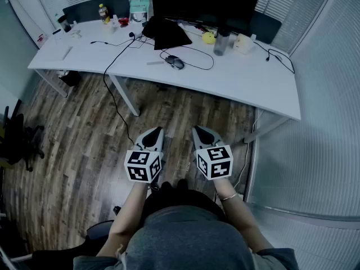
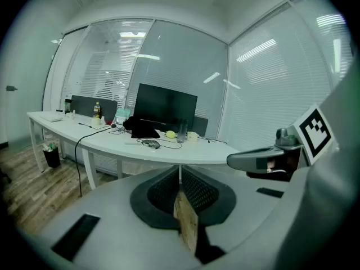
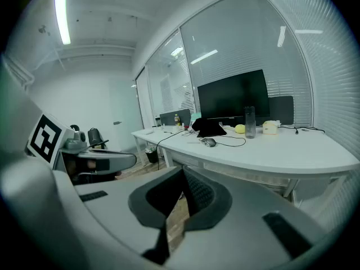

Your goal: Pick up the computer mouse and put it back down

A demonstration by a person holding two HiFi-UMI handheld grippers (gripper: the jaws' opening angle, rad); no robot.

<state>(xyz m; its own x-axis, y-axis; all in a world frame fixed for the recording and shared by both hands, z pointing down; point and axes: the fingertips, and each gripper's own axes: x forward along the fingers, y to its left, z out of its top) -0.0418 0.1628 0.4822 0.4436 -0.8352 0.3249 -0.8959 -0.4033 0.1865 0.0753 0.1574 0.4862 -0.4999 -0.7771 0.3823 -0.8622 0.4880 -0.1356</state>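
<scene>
Two grippers are under review, both carrying nothing.

Head view: the left gripper [image 1: 153, 135] and right gripper [image 1: 202, 134] are held side by side above the wood floor [image 1: 84, 128], well short of the white desk [image 1: 264, 80]. The computer mouse [image 1: 175, 62] lies on the desk, well ahead of both and roughly in line with the gap between them. Its long axis runs diagonally, the far end toward the left gripper's side and the near end toward the right's (which end is the front cannot be told). Its cable [image 1: 209, 66] loops off on the right gripper's side. Ahead and right of the mouse a tumbler [image 1: 221, 41] stands upright, contents not discernible. Far ahead-left stands a small bottle [image 1: 103, 13], yellowish.

Left gripper view: the jaws are drawn together to a thin slit. The mouse [image 2: 151, 144] sits ahead, slightly left. A bin [image 2: 50, 155] under the desk's far-left end shows pale litter at its rim.

Right gripper view: the jaws likewise meet at the tips. The mouse [image 3: 209, 142] lies ahead, slightly right.
</scene>
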